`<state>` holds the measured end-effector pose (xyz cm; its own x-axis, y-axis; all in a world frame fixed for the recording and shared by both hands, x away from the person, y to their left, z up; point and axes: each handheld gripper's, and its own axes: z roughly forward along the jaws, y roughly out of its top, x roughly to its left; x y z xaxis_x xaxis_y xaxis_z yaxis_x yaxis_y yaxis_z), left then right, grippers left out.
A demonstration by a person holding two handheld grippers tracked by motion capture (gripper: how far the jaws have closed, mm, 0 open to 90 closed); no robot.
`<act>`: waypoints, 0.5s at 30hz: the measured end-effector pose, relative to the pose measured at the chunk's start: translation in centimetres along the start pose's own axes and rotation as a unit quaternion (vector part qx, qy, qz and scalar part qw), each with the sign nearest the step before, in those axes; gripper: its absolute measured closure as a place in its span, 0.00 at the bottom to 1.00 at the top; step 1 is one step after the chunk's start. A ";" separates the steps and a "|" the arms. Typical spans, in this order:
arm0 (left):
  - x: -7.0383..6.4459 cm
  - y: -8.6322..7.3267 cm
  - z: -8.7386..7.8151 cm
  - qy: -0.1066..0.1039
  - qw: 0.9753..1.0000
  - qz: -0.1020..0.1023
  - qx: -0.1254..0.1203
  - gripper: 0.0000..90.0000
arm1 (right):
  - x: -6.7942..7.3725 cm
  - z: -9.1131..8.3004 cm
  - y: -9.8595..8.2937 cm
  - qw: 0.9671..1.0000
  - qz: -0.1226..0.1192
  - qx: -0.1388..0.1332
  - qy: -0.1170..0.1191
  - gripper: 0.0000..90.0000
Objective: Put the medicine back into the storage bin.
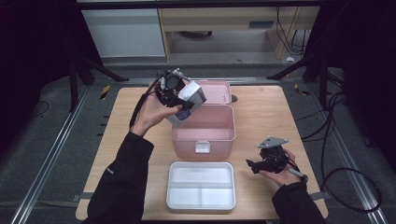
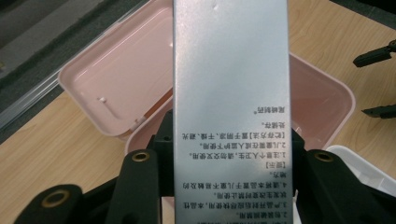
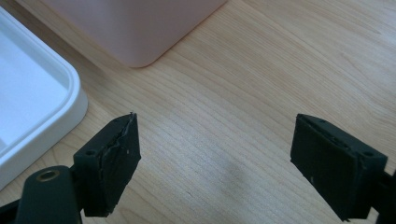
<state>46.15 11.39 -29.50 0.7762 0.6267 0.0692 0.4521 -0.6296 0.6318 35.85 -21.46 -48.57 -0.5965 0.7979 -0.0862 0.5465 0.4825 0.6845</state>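
At 11 o'clock on the counter (image 1: 261,105), above the left rim of the open pink box (image 1: 203,129), the left gripper (image 1: 177,95) is clamped on a silver carton (image 1: 190,100), its jaws pressing the two narrow sides near the printed end. Judged from its flat, glossy faces, the carton (image 2: 231,93) is probably light, stiff and somewhat slippery, and thin-walled enough to dent, so hold it across the narrow sides close to an end. At 4 o'clock, right of the white tray (image 1: 201,185), the right gripper (image 1: 262,164) hangs over bare wood with jaws wide apart, holding nothing.
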 end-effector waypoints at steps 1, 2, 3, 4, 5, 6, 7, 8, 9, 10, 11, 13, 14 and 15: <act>-0.1 0.2 0.3 0.000 1.000 0.006 0.004 0.62 | 0.0 0.0 0.0 1.000 -0.001 0.000 0.001 0.18; -0.2 0.3 0.6 -0.002 1.000 0.007 0.006 0.62 | 0.0 0.0 0.0 1.000 -0.001 0.000 0.002 0.18; -0.3 0.4 0.9 -0.002 1.000 0.008 0.007 0.62 | 0.0 0.0 0.0 1.000 -0.002 0.000 0.001 0.18; -0.4 0.5 1.3 -0.003 1.000 0.009 0.009 0.62 | 0.0 0.1 0.0 1.000 -0.003 0.000 0.001 0.18; -0.5 0.5 1.6 -0.004 1.000 0.009 0.012 0.62 | 0.0 0.1 0.0 1.000 -0.003 0.001 0.002 0.18; -0.5 0.6 1.8 -0.004 1.000 0.012 0.013 0.62 | 0.0 0.1 0.0 1.000 -0.004 0.002 0.001 0.18; -0.5 0.6 2.1 -0.005 1.000 0.011 0.015 0.62 | 0.0 0.1 0.0 1.000 -0.005 0.002 0.001 0.18; -0.5 0.6 2.1 -0.005 1.000 0.011 0.015 0.62 | 0.0 0.1 0.0 1.000 -0.005 0.002 0.001 0.18; -0.6 0.7 2.7 -0.007 1.000 0.014 0.021 0.62 | 0.1 0.1 0.0 1.000 -0.005 0.003 0.002 0.18; -0.6 0.7 2.7 -0.007 1.000 0.014 0.021 0.62 | 0.1 0.1 0.0 1.000 -0.005 0.003 0.002 0.18; -0.8 0.7 3.4 -0.005 0.999 0.017 0.028 0.62 | 0.1 0.2 0.0 1.000 -0.006 0.005 0.003 0.18; -0.9 0.8 4.1 -0.003 0.999 0.023 0.040 0.62 | 0.1 0.2 0.0 1.000 -0.005 0.006 0.003 0.18; -1.0 0.8 4.4 -0.004 0.999 0.023 0.045 0.62 | 0.1 0.2 0.0 1.000 -0.005 0.006 0.003 0.18; -1.0 0.8 4.8 -0.005 0.999 0.023 0.047 0.62 | 0.1 0.2 0.0 1.000 -0.007 0.006 0.004 0.17</act>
<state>47.82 8.02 -32.75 0.8011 0.5918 0.0893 0.4546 -0.6988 0.5523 35.91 -21.33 -48.77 -0.6086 0.7882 -0.0909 0.5447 0.4983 0.6745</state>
